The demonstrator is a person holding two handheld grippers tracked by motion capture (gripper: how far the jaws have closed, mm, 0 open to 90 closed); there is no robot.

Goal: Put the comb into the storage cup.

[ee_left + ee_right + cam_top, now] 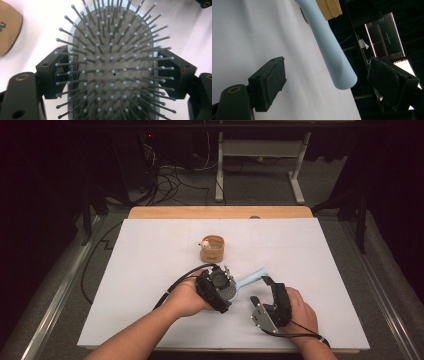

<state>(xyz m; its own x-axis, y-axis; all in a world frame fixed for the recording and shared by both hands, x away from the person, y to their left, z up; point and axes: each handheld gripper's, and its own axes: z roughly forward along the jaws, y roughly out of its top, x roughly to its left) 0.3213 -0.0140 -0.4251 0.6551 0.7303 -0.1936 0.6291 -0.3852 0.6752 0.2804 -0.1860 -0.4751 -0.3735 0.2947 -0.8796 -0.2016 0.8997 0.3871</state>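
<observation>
A hairbrush with a light blue handle (253, 276) and a grey bristle pad (112, 45) is held near the middle of the white table. My left gripper (223, 289) is shut on the brush head; in the left gripper view its jaws press on both sides of the oval pad, bristles pointing at the camera. My right gripper (263, 291) stands open just right of the handle's free end. In the right gripper view the handle (332, 50) runs down between the spread jaws without touching either.
A short tan cylindrical holder (214, 248) with a small white figure (204, 243) at its rim stands behind the brush. White sheet (150, 270) covers the table; its wooden far edge (220, 212) shows. Cables and desk legs lie on the floor beyond.
</observation>
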